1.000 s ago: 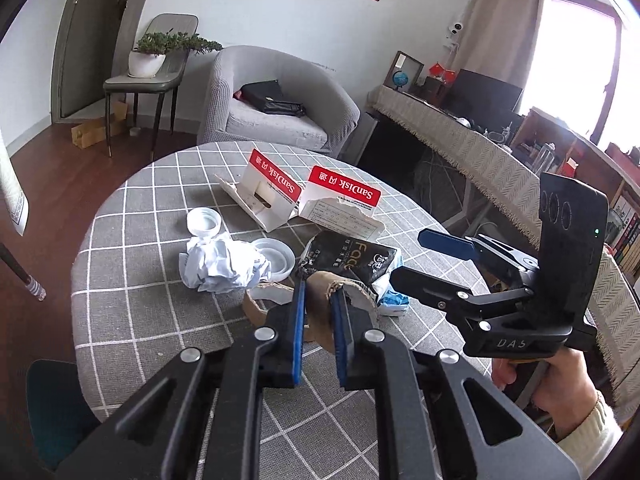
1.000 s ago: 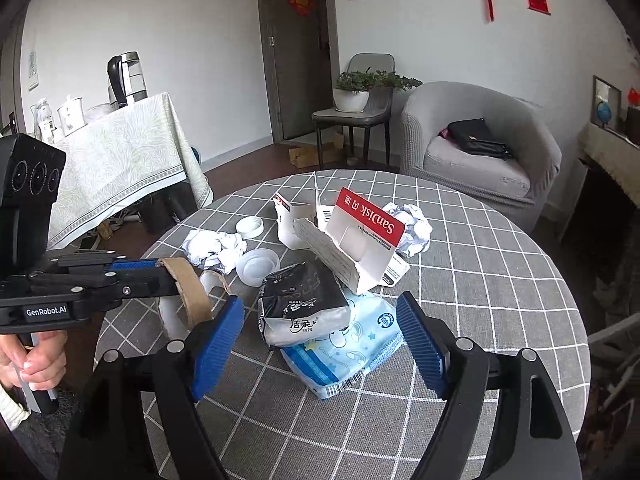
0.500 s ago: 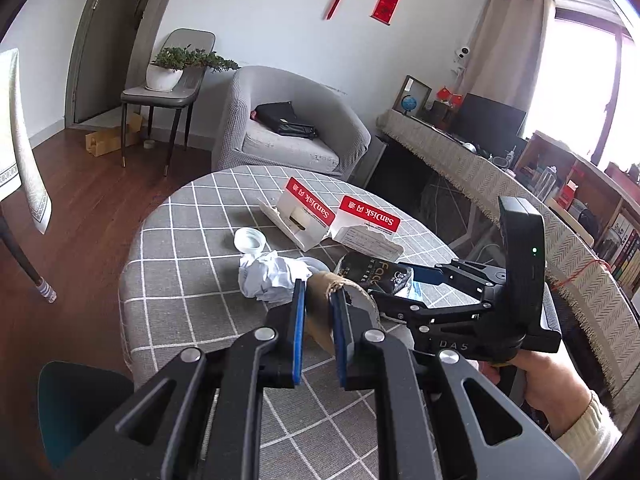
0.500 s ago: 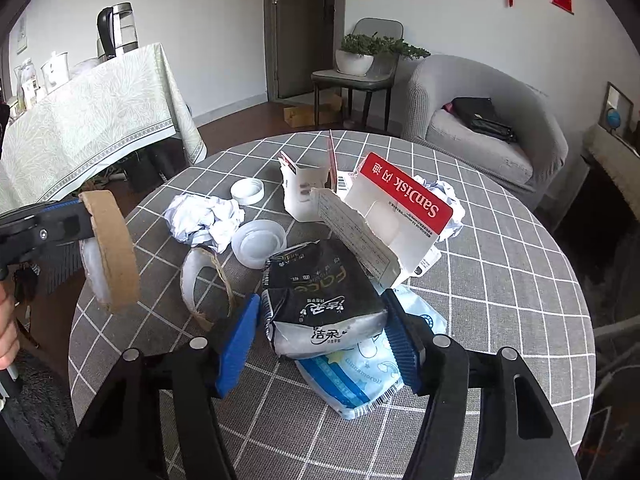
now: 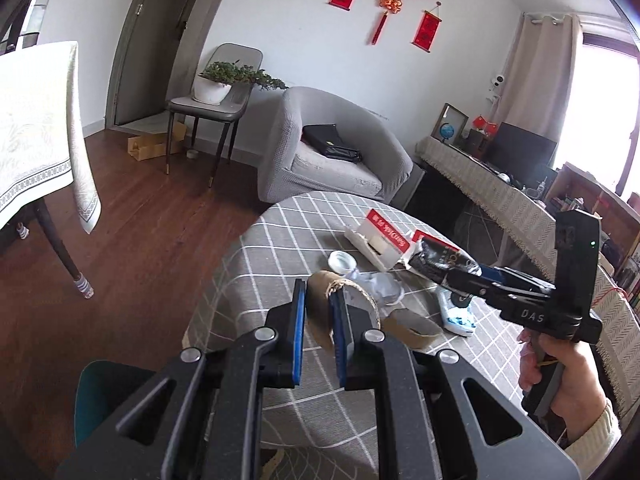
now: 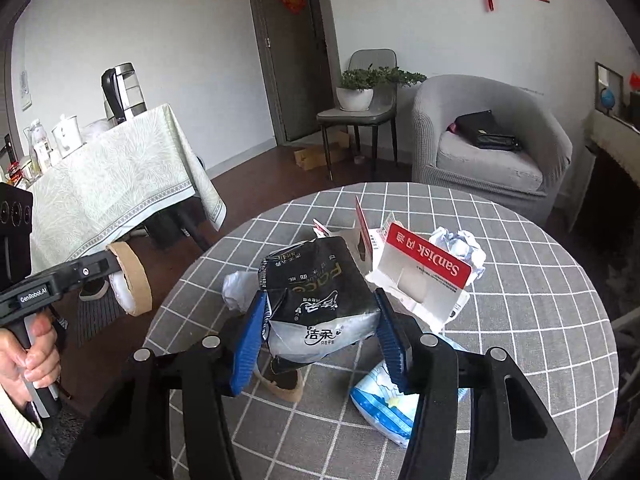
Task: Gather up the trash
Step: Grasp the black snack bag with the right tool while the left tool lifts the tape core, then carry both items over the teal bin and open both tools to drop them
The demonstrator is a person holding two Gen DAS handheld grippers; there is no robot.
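The right claw (image 6: pixel 320 336) is clamped on a black-and-white soft plastic tissue pack (image 6: pixel 320 300), its blue pads pressing the pack's two sides. The pack is lifted clear of the round table with the grey checked cloth (image 6: pixel 540 320); its long axis runs away from the claw, with the white end nearest the claw and the crumpled black end pointing out toward the table's middle. From the left wrist view the same pack (image 5: pixel 442 260) sticks out of the right claw (image 5: pixel 460 280) above the table (image 5: pixel 256 280), pointing leftward.

The left claw (image 5: pixel 318 332) is clenched on a brown cardboard tape roll (image 5: pixel 320 312), gripping its wall between the blue pads so that the ring stands on edge. In the right wrist view this roll (image 6: pixel 130 280) hangs off the table's left edge, over the wooden floor.

Under the lifted pack a second brown cardboard ring (image 6: pixel 284 380) lies on the table, and just right of it a blue-and-white plastic wrapper (image 6: pixel 384 400). Beyond the pack stands an opened red-and-white SanDisk cardboard box (image 6: pixel 420 276), with a crumpled white paper ball (image 6: pixel 460 244) behind it. Left of the pack lies another crumpled white paper (image 6: pixel 236 288).
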